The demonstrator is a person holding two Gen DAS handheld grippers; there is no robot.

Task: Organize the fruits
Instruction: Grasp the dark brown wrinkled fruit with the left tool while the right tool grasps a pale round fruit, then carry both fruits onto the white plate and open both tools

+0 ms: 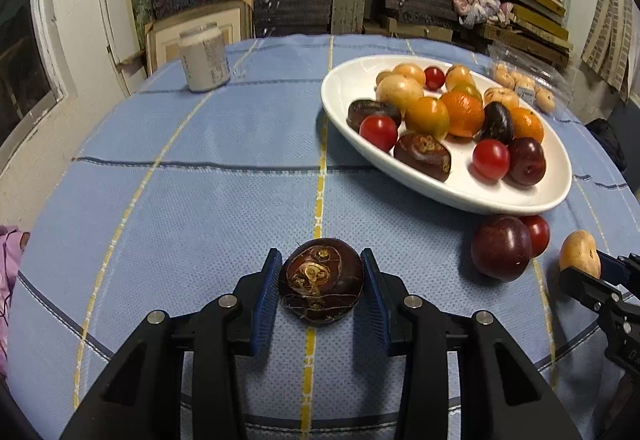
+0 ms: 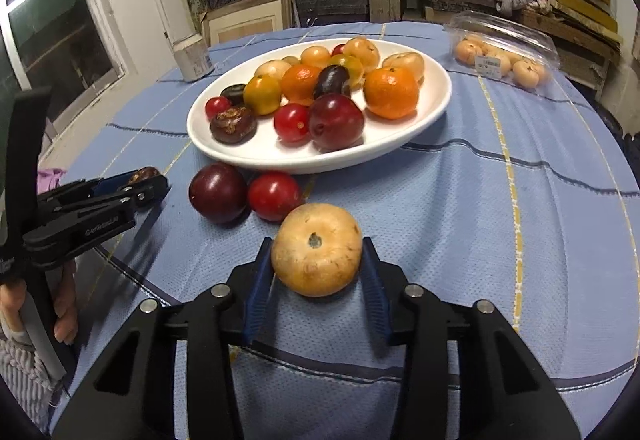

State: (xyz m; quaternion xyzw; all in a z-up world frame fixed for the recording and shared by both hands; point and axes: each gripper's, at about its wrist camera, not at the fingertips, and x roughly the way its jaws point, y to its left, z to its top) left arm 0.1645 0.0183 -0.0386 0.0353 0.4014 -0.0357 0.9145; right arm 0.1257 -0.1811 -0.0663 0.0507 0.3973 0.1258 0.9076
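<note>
Jaws of the left gripper (image 1: 321, 272) clamp a dark water chestnut (image 1: 321, 282) at lower centre; the right gripper (image 2: 318, 260) pinches a tan fruit (image 2: 317, 249) likewise.

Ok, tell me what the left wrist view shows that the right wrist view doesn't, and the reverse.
Only the left wrist view shows the top of the dark brown water chestnut, sitting between the left hand-held gripper fingers.

Only the right wrist view shows the stem dimple of the tan fruit in the right hand-held gripper, and the person's hand.

Both show the white plate, the plum and tomato beside it, the jar and the plastic fruit box.
</note>
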